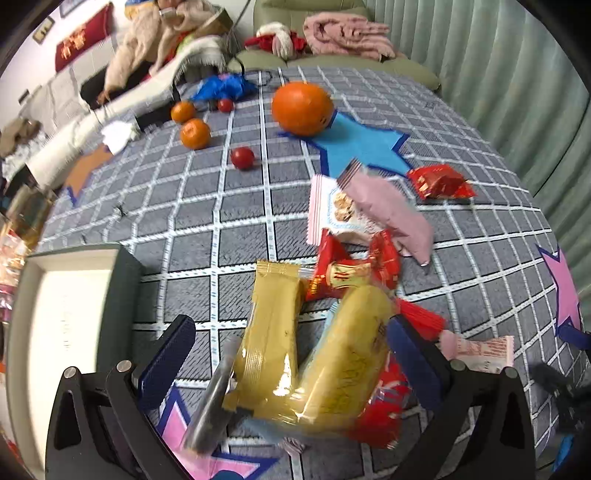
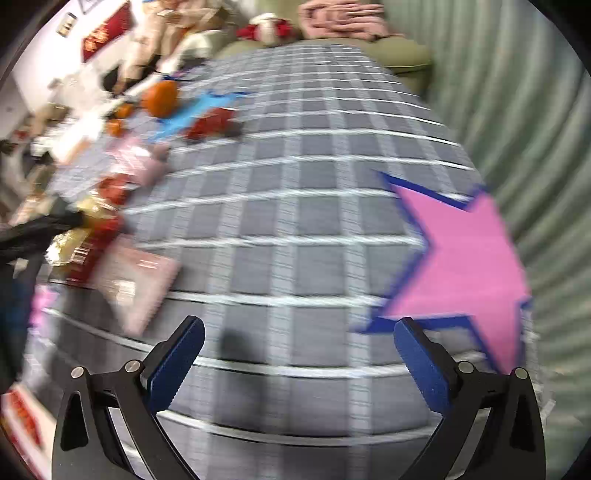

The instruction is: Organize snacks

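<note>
Left gripper (image 1: 291, 343) w/ fingers spread wide, gold snack packs (image 1: 314, 354) lying between them on the checked tabletop (image 1: 207, 206), red (image 1: 354, 273) & pink packs (image 1: 391, 214) just beyond; white box (image 1: 70, 306) at left. Right gripper (image 2: 299, 339) also spread apart, nothing between fingers, over bare cloth beside pink star (image 2: 469, 258); view blurred.

A home living room, by the look of it. A round table (image 1: 207, 236) in a grey checked cloth stands against a green sofa (image 1: 332, 61) heaped with a pink blanket (image 1: 347, 35) and clothes (image 1: 147, 48). Pleated curtains (image 1: 517, 74) hang beyond the table's right edge; blurred red hangings (image 1: 83, 37) seemingly decorate the wall.
</note>
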`<state>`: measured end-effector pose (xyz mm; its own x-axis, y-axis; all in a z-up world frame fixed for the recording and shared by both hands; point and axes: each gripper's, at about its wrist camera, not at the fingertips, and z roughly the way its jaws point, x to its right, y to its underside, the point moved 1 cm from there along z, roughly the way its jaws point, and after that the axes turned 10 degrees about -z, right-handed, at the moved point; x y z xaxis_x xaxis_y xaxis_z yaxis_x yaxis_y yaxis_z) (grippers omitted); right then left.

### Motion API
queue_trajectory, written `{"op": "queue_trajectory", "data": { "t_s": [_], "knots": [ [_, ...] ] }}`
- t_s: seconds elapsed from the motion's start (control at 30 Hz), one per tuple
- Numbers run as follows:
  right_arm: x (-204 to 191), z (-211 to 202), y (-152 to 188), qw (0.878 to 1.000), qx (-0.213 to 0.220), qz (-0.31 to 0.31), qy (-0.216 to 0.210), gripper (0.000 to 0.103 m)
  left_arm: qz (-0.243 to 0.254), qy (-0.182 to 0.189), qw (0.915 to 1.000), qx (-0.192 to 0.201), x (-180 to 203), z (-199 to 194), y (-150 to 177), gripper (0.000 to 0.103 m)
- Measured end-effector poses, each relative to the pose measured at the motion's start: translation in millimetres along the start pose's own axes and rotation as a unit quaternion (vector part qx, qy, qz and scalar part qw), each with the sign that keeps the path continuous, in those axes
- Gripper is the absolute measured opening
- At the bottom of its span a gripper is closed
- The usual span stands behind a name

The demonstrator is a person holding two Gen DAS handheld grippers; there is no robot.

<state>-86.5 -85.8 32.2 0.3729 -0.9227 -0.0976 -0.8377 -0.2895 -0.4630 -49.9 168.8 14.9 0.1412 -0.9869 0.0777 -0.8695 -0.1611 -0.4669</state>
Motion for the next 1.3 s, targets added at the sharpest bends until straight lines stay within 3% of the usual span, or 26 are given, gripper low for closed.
{"op": "queue_trajectory", "data": {
  "t_s": [0.17, 0.23, 0.4, 0.47, 0.53, 0.7, 0.8, 0.93, 1.07, 1.2, 1.3],
  "knots": [
    [-60, 14, -26, 0.99, 0.016, -0.139, 0.025, 0.103, 0.0, 0.033, 0.9988, -0.037, -4, 27, -6, 0.103],
    [-82, 29, -38, 0.983, 0.011, -0.184, 0.025, 0.103, 0.011, 0.014, 0.9994, -0.029, -3, 29, -5, 0.103],
    [-103, 49, -46, 0.977, -0.014, -0.212, 0.003, 0.103, 0.011, 0.019, 0.9997, 0.013, -4, 24, 5, 0.103],
    [-101, 59, -48, 0.978, -0.027, -0.209, 0.01, 0.103, 0.01, 0.018, 0.9996, 0.017, -4, 23, 7, 0.103],
    [-82, 56, -45, 0.986, -0.033, -0.163, -0.002, 0.103, 0.01, 0.018, 0.9997, 0.014, -4, 22, 6, 0.103],
    [-27, 57, -36, 0.997, -0.038, -0.056, 0.049, 0.103, 0.009, 0.019, 0.9994, 0.028, -4, 20, 10, 0.103],
    [-19, 55, -27, 0.997, -0.029, -0.052, 0.054, 0.103, 0.009, 0.018, 0.9994, 0.027, -4, 20, 10, 0.103],
    [-20, 50, -14, 0.997, -0.017, -0.054, 0.056, 0.103, 0.009, 0.009, 0.9999, -0.007, -6, 18, 2, 0.103],
    [-21, 49, -1, 0.997, -0.002, -0.055, 0.054, 0.103, 0.008, 0.02, 0.9988, 0.043, -13, -18, 1, 0.103],
    [-23, 49, -5, 0.997, 0.002, -0.056, 0.056, 0.103, 0.031, 0.042, 0.9976, 0.045, -15, -46, 14, 0.103],
    [-24, 50, -11, 0.997, 0.008, -0.057, 0.057, 0.103, 0.072, 0.085, 0.9929, 0.042, 6, -64, 33, 0.103]
  ]
}}
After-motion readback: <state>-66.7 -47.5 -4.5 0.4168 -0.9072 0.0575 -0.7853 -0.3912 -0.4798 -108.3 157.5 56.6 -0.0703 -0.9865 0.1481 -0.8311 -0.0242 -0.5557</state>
